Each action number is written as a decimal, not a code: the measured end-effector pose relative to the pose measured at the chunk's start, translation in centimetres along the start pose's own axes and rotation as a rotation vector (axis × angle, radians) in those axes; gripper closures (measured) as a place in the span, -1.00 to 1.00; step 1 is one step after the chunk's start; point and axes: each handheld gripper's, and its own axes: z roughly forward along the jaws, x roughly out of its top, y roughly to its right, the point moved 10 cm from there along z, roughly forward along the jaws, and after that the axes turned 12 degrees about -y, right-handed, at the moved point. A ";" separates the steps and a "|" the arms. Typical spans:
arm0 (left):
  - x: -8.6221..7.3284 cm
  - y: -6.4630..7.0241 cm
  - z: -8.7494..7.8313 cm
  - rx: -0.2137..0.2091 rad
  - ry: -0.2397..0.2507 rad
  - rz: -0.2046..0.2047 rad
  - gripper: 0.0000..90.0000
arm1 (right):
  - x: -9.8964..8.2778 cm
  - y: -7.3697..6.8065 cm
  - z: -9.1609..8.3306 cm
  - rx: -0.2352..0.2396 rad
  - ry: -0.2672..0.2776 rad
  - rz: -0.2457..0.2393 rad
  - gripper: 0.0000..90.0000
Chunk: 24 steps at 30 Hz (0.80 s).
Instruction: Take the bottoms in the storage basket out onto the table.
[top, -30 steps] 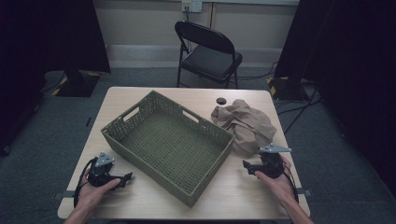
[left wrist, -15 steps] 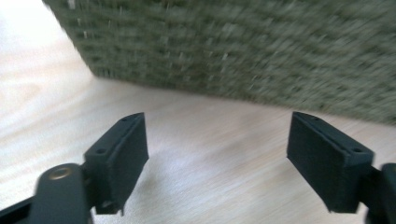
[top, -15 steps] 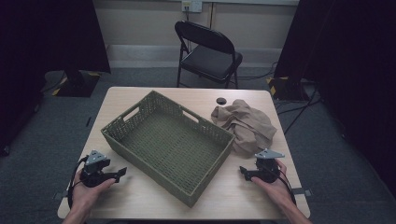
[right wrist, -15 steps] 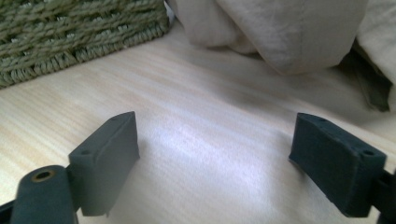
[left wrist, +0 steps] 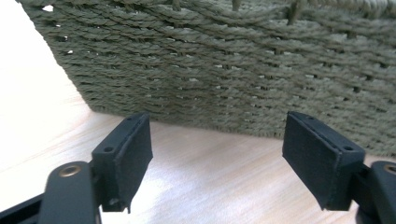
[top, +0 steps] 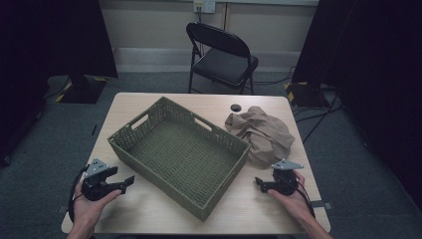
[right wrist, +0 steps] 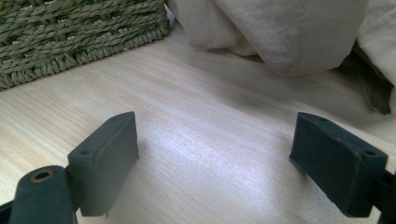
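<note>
A green woven basket sits slantwise in the middle of the table with nothing in it. A crumpled beige cloth lies just to its right. My left gripper hovers near the table's front left corner, pointing at the basket's wall. Its jaws have just been closing and still stand apart with nothing between them. My right gripper is low at the front right and open, with only bare wood between its jaws. The cloth and a basket corner lie ahead of it.
The light wooden table has bare strips along its front edge and left side. A small dark round spot is near the far edge behind the cloth. A black folding chair stands beyond the table.
My left gripper has lifted slightly and its jaws have narrowed. The right gripper has drawn back a little toward the front edge. Basket and cloth have not moved.
</note>
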 end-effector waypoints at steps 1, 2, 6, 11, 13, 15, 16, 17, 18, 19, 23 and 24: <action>0.1 -0.1 0.1 -0.006 0.004 0.000 -0.45 | 0.0 0.0 0.0 0.000 0.000 0.000 -0.69; 0.3 -0.1 0.2 -0.006 0.009 -0.002 -0.44 | 0.0 0.0 0.0 0.001 0.000 -0.001 -0.69; 1.0 -0.1 0.6 -0.011 0.010 0.016 -0.29 | 0.0 0.0 0.0 0.002 0.000 -0.002 -0.69; 2.0 0.3 1.0 -0.005 0.016 0.052 -0.23 | 0.1 0.0 0.1 0.004 0.002 -0.008 -0.69; 2.1 0.4 1.1 -0.020 0.018 0.052 -0.22 | 0.1 0.0 0.1 0.004 0.002 -0.008 -0.69; 2.3 0.2 1.3 0.000 0.018 0.059 -0.21 | 0.1 0.0 0.1 0.005 0.002 -0.007 -0.69; 2.3 0.1 1.4 -0.006 0.019 0.055 -0.21 | 0.1 0.0 0.1 0.005 0.002 -0.008 -0.69; 2.4 0.1 1.5 -0.017 0.021 0.048 -0.21 | 0.1 0.0 0.1 0.004 0.002 -0.008 -0.69; 2.4 0.1 1.5 -0.020 0.022 0.051 -0.21 | 0.1 0.0 0.1 0.004 0.002 -0.008 -0.69; 2.5 0.0 1.5 -0.021 0.018 0.058 -0.21 | 0.1 0.0 0.1 0.005 0.002 -0.008 -0.69; 2.7 0.1 1.7 -0.024 0.014 0.061 -0.18 | 0.1 0.0 0.1 0.005 0.002 -0.008 -0.69; 2.7 0.1 1.7 -0.028 0.017 0.057 -0.17 | 0.1 0.0 0.1 0.005 0.002 -0.008 -0.69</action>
